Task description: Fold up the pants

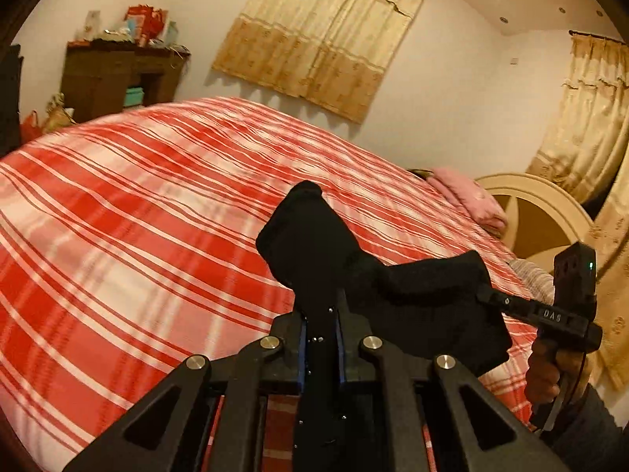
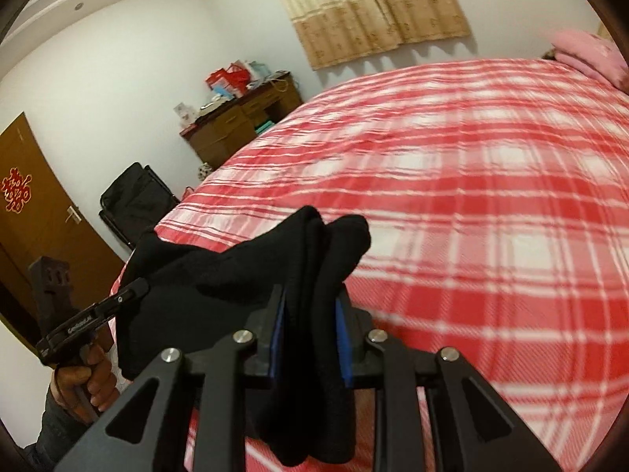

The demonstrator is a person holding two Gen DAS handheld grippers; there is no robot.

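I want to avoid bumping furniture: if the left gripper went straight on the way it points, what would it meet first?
Probably the red plaid bedspread: the left gripper, shut on the black pants, points slightly down across the bed; depth is unclear.

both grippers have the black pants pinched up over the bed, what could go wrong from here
1. The left gripper pinches only a narrow bunch of the black pants; that thin hold might slip as the cloth is carried.
2. The right gripper clamps several bunched layers, so the fold may come down creased or uneven on the plaid bedspread.
3. Cloth sags between the two grippers; if it is lowered slack, it may crumple rather than lie flat.
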